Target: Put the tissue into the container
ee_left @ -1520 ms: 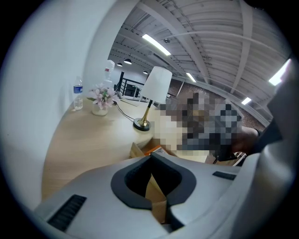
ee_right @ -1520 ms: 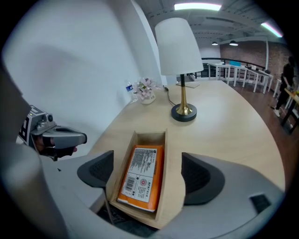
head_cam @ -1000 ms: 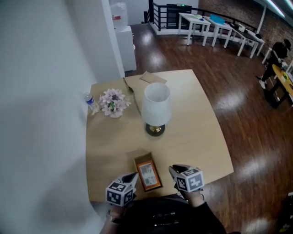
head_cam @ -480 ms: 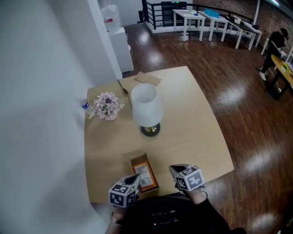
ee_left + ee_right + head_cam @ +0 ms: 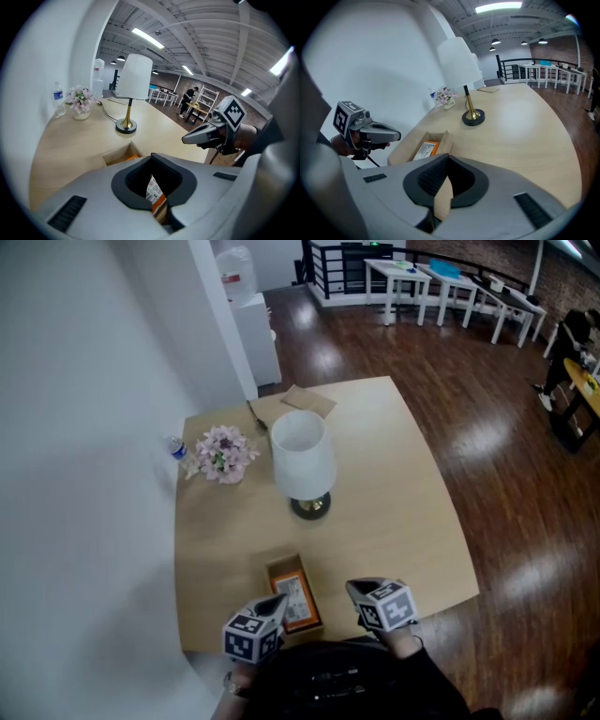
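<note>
An orange tissue pack (image 5: 298, 600) with a white label lies inside a small open wooden container (image 5: 281, 565) at the table's near edge. My left gripper (image 5: 275, 601) hovers just left of the container, its jaws shut and empty. Through its jaw cutout in the left gripper view (image 5: 157, 213) I see the pack (image 5: 153, 190) and the container (image 5: 117, 154). My right gripper (image 5: 352, 588) is to the container's right, shut on nothing. The right gripper view (image 5: 440, 206) shows the pack (image 5: 425, 150) in the container (image 5: 443, 140), with the left gripper (image 5: 389, 136) beyond it.
A white-shaded lamp (image 5: 302, 460) on a brass base stands mid-table. Behind it, near the wall, are a small flower bunch (image 5: 223, 451) and a water bottle (image 5: 176, 448). A brown paper piece (image 5: 309, 399) lies at the far edge. A white wall runs along the left.
The head view has shifted slightly. Both grippers and the container hold their places at the near edge of the table.
</note>
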`<state>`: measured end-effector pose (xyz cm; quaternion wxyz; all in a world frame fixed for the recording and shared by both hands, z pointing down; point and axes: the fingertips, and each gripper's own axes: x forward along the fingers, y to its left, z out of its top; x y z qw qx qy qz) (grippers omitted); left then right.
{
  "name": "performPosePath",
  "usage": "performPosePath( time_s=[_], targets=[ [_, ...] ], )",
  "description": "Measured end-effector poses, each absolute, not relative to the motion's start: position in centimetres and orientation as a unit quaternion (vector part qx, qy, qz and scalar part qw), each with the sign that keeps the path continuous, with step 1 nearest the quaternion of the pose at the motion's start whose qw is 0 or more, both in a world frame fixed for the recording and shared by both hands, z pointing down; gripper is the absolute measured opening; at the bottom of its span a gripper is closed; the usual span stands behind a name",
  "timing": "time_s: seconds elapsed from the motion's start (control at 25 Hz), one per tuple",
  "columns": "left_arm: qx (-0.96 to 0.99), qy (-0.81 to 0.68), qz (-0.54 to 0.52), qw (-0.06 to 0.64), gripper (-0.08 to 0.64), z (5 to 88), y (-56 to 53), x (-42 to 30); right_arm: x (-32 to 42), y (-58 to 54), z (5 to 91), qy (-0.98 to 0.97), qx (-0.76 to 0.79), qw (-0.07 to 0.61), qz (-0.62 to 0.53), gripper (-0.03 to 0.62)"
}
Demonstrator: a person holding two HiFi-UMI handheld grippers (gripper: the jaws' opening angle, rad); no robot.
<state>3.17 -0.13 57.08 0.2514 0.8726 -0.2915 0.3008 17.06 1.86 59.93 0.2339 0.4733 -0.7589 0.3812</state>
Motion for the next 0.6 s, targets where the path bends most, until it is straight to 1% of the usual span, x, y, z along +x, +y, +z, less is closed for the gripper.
performPosePath(
  time_s=[0.6],
  targets=[
    [0.873,-0.29,0.301,0.25,-0.006,57.11,-0.19,2.55,16.89,2.07,60.02,-0.755,0.478,0.23,0.386,-0.018]
  ],
)
